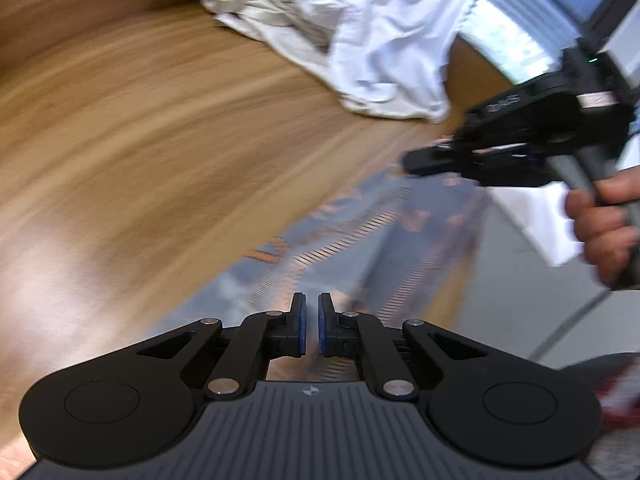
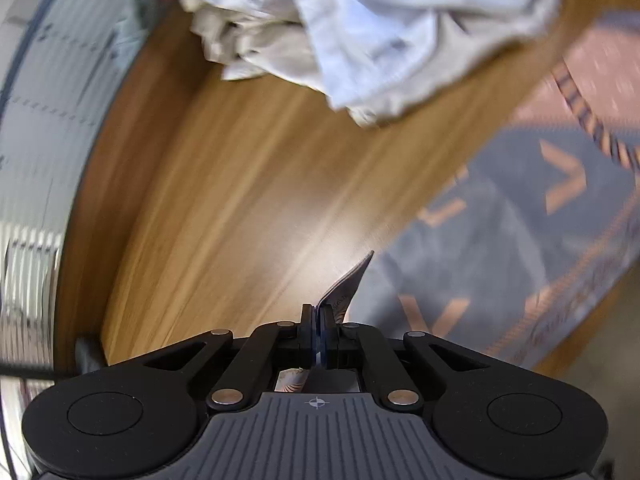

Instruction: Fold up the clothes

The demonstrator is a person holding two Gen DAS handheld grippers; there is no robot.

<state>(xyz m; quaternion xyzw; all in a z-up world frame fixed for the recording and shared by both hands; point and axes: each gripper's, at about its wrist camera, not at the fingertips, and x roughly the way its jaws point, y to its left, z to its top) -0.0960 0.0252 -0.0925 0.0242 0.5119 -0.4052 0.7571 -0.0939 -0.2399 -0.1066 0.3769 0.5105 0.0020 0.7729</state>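
- Two fisheye views cover this moment, and no readable brand or word can be made out in either; the only marks are a small crosshair emblem on each gripper's ribbed grey deck, and orange chevron shapes and hatched bands on the garment.
- Left wrist view: the left gripper points steeply down over the blue-grey patterned garment, which lies flat on the wooden table. Its blue-padded fingers stand almost together with only a thin slit between them; nothing is visibly caught there, so they read as clenched on nothing.
- Same view, right side: a person's hand wraps the handle of the right gripper, which slants down to the garment's far edge. A small label on its black body is too blurred to read.
- A heap of white clothes sits at the table's far side, well apart from the garment.
- Right wrist view: the right gripper is clenched on a corner of the patterned garment, a flap of cloth rising from between the pads. The rest spreads right across the table; the white clothes lie beyond.
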